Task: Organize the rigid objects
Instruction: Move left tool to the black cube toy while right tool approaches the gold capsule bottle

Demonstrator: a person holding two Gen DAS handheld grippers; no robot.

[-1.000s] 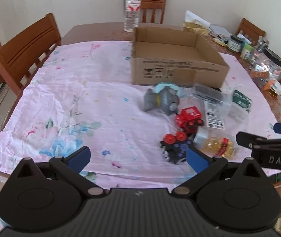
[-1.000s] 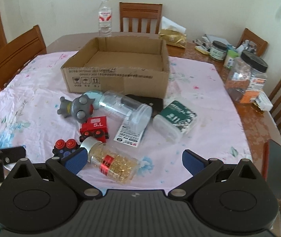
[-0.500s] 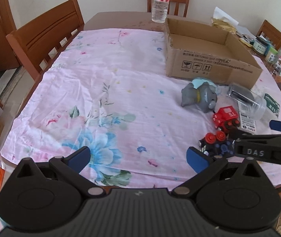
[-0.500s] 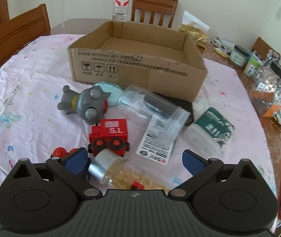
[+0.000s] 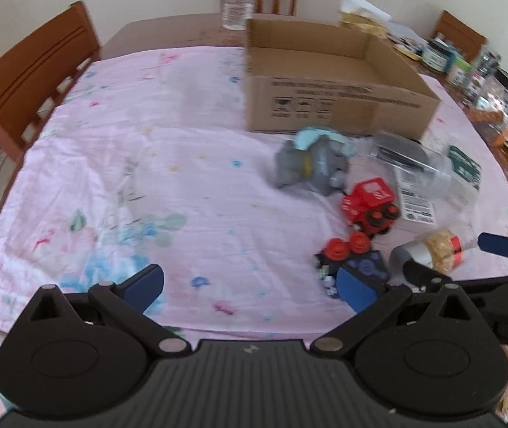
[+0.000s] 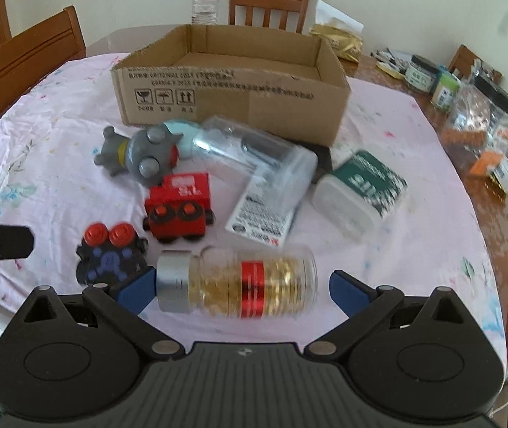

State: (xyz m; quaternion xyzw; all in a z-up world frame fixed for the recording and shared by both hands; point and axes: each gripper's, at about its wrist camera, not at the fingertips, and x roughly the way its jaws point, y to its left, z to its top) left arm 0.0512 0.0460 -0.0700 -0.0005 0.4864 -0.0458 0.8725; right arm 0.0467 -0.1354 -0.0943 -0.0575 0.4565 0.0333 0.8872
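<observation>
Tablecloth point(image 6: 378, 125): pink and floral, we saw it under everything.
Cardboard box point(image 6: 232, 107): open-topped, behind the clutter.
Right gripper point(image 6: 242, 290): we held its jaws apart around the lying gold-filled jar point(image 6: 243, 287).
Left gripper point(image 5: 250, 283): jaws apart, over bare cloth.
Red train point(image 6: 179, 210): beside the jar.

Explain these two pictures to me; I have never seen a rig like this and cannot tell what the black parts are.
The black parts are two hand-held grippers, one in each of a person's hands, each carrying a camera that looks out along its fingers. One picture is from the left gripper, the other from the right gripper. Both are open and hold nothing. On the pink cloth lie a jar on its side between the right gripper's fingers, a red train, a grey toy, a clear tube and a green tub. Behind them stands an open box.
</observation>
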